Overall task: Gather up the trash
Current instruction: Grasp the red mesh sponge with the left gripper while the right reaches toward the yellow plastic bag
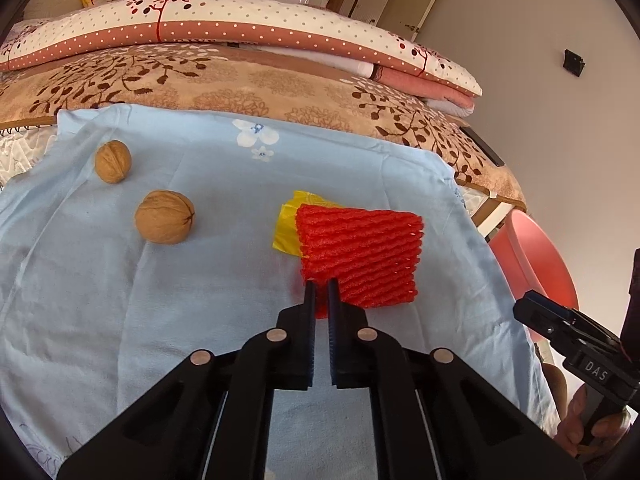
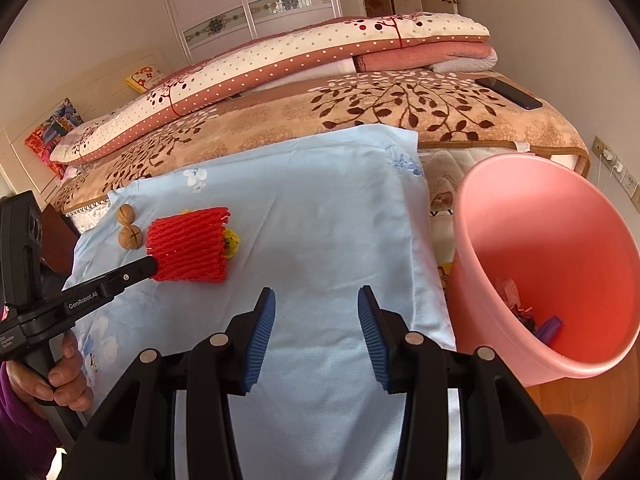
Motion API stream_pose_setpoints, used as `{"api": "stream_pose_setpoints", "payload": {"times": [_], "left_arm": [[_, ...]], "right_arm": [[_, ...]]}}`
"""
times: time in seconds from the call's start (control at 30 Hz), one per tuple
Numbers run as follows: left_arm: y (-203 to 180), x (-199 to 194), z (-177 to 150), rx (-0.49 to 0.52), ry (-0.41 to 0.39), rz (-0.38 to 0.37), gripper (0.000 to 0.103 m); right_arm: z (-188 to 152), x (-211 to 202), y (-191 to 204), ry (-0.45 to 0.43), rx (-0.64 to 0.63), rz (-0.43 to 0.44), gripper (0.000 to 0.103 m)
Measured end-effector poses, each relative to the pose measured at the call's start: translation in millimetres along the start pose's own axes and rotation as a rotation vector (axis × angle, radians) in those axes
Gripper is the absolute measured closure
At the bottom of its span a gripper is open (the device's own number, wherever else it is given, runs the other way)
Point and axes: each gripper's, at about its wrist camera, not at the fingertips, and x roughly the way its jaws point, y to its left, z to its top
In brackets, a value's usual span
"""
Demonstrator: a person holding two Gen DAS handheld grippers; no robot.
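Left gripper (image 1: 321,286) clamped tight on near edge of red foam net (image 1: 360,256), which lies on light blue cloth (image 1: 160,300). Yellow wrapper (image 1: 286,226) tucked under net at its 10 o'clock. Two walnuts (image 1: 164,217) at net's 9 o'clock, apart from it. Right gripper (image 2: 316,300) roughly half open, nothing between jaws, above bare cloth. Pink bin (image 2: 520,208) at its 3 o'clock, scraps inside.

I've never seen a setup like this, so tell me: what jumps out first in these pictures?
The red foam net on the blue sheet, its near corner pinched in the shut left gripper. Beside the bed stands a pink bucket with some scraps inside, and two walnuts lie left of the net.
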Motion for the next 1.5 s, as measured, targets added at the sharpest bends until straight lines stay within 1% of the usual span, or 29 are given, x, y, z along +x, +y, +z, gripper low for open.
{"api": "stream_pose_setpoints", "payload": {"times": [0.13, 0.27, 0.37, 0.47, 0.57, 0.83, 1.07, 1.33, 1.43, 1.47, 1.5], "left_arm": [[11.1, -24.8, 1.0, -0.042, -0.052, 0.014, 0.098], [21.8, -45.9, 2.1, -0.069, -0.080, 0.014, 0.099], [26.9, -59.9, 1.4, -0.078, -0.102, 0.013, 0.099], [29.4, -70.1, -1.3, -0.066, -0.125, 0.047, 0.099], [30.3, -76.1, -5.1, -0.046, -0.138, 0.091, 0.099], [39.0, -76.3, -15.8, -0.065, -0.124, 0.113, 0.098], [45.0, -68.1, -22.5, -0.086, -0.096, 0.115, 0.099], [41.0, -60.6, -32.3, -0.064, -0.072, 0.122, 0.099], [39.6, -57.9, -35.3, -0.055, -0.068, 0.130, 0.098], [39.8, -57.1, -35.7, -0.057, -0.065, 0.125, 0.098], [39.8, -57.3, -35.9, -0.060, -0.068, 0.122, 0.098]], "right_arm": [[7.6, 12.7, 12.3, 0.014, -0.005, 0.050, 0.061], [18.5, 26.8, 29.6, 0.023, -0.011, 0.112, 0.060], [25.4, 35.3, 47.5, 0.014, -0.048, 0.134, 0.055], [30.8, 44.5, 65.2, 0.015, -0.094, 0.152, 0.055], [34.0, 53.7, 80.1, 0.014, -0.138, 0.150, 0.052], [43.2, 79.3, 104.2, 0.034, -0.194, 0.149, 0.051], [49.4, 97.1, 116.1, 0.046, -0.206, 0.135, 0.051], [47.3, 109.4, 127.5, 0.062, -0.237, 0.132, 0.051], [45.0, 113.9, 130.1, 0.072, -0.252, 0.118, 0.051], [44.4, 115.6, 130.2, 0.077, -0.254, 0.114, 0.054], [43.7, 117.4, 130.1, 0.084, -0.256, 0.110, 0.065]]}}
